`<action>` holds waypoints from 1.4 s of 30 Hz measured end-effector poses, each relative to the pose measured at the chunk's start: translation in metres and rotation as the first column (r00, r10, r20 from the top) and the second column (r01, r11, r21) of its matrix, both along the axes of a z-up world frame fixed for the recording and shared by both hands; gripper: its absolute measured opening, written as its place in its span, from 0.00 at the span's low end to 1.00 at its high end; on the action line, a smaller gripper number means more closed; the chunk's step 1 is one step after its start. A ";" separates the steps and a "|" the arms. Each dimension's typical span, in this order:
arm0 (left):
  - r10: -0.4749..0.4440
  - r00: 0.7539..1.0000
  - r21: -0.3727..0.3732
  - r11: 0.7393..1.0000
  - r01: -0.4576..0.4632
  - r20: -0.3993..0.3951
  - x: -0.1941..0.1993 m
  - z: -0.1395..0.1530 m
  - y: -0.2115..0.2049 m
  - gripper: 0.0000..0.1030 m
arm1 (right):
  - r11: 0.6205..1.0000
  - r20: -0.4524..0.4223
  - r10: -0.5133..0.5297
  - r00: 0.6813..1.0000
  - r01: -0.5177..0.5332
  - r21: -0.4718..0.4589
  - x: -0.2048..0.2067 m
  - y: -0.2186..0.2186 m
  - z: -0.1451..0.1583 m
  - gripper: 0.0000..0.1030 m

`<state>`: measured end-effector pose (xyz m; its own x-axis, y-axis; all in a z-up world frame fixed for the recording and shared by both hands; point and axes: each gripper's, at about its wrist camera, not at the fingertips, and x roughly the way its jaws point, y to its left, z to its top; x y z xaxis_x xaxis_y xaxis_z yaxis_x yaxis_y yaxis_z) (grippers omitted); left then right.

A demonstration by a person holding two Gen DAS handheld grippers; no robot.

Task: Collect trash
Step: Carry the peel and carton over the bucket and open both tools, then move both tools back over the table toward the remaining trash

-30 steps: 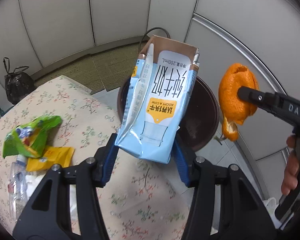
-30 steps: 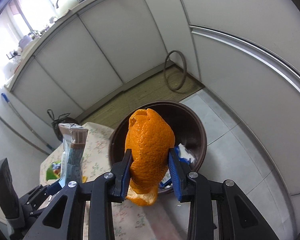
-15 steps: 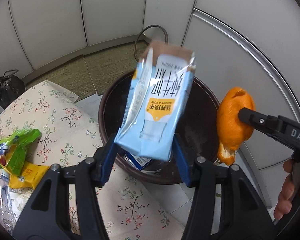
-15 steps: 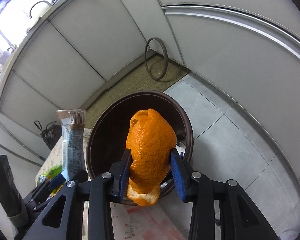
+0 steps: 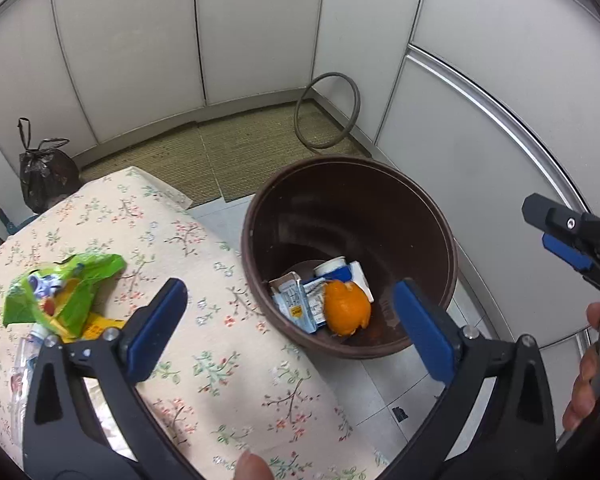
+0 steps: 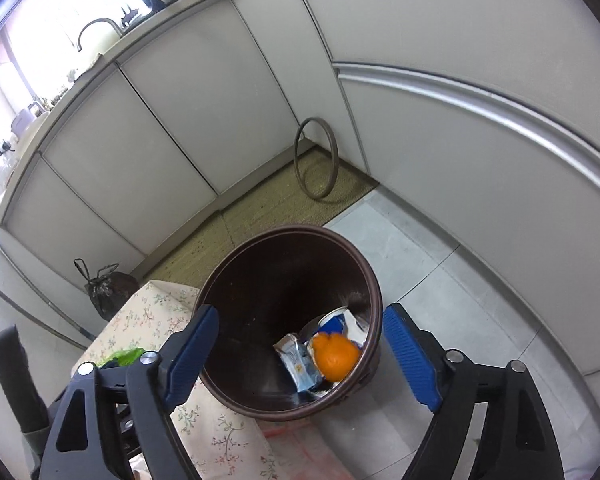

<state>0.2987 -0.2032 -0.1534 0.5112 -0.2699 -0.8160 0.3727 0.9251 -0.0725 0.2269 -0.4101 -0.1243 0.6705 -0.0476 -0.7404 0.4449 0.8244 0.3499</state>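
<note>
A dark brown bin [image 5: 444, 240] [image 6: 374, 292] stands on the floor beside the table. In it lie an orange peel [image 5: 346, 308] [image 6: 336, 356], a light blue milk carton [image 5: 294, 306] [image 6: 296, 364] and other white and blue packaging. My left gripper [image 5: 290, 326] is open and empty above the table edge and the bin. My right gripper [image 6: 300, 352] is open and empty above the bin; its fingers [image 5: 560, 236] show at the right of the left wrist view. A green wrapper [image 5: 60, 288], a yellow packet [image 5: 98, 326] and a clear plastic bottle [image 5: 22, 360] lie on the table.
The table has a floral cloth [image 5: 180, 320]. A tied black bag [image 5: 44, 172] [image 6: 108, 288] sits on the floor by the white cabinets. A thin ring [image 5: 326, 110] [image 6: 315, 158] leans against a cabinet over a woven mat [image 5: 236, 148]. A mop handle [image 6: 28, 280] leans at left.
Both grippers have opened. The milk carton has dropped from my left gripper and the orange peel from my right gripper; both now lie in the bin.
</note>
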 end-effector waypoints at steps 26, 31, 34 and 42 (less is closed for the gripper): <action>0.214 0.976 -0.033 0.977 -0.213 0.042 -0.057 0.048 0.181 1.00 | 0.968 -0.002 0.201 0.980 -0.199 -0.150 -0.013 0.104 0.047 1.00; 0.240 0.969 -0.053 0.969 -0.243 -0.053 -0.061 0.033 0.219 1.00 | 0.952 -0.042 0.258 0.965 -0.261 -0.159 -0.006 0.133 0.037 1.00; 0.239 0.966 0.019 0.971 -0.239 -0.101 -0.062 0.021 0.233 1.00 | 0.943 -0.056 0.294 0.954 -0.299 -0.143 -0.002 0.149 0.029 1.00; 0.210 0.950 -0.031 0.974 -0.223 -0.229 -0.060 -0.001 0.261 1.00 | 0.895 -0.190 0.420 0.887 -0.440 -0.075 0.017 0.205 -0.008 1.00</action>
<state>0.2387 0.0576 -0.1544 0.3691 -0.2210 -0.9027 0.1320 0.9739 -0.1845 0.2440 -0.2052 -0.1319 0.5135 0.1281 -0.8485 0.0805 0.9773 0.1962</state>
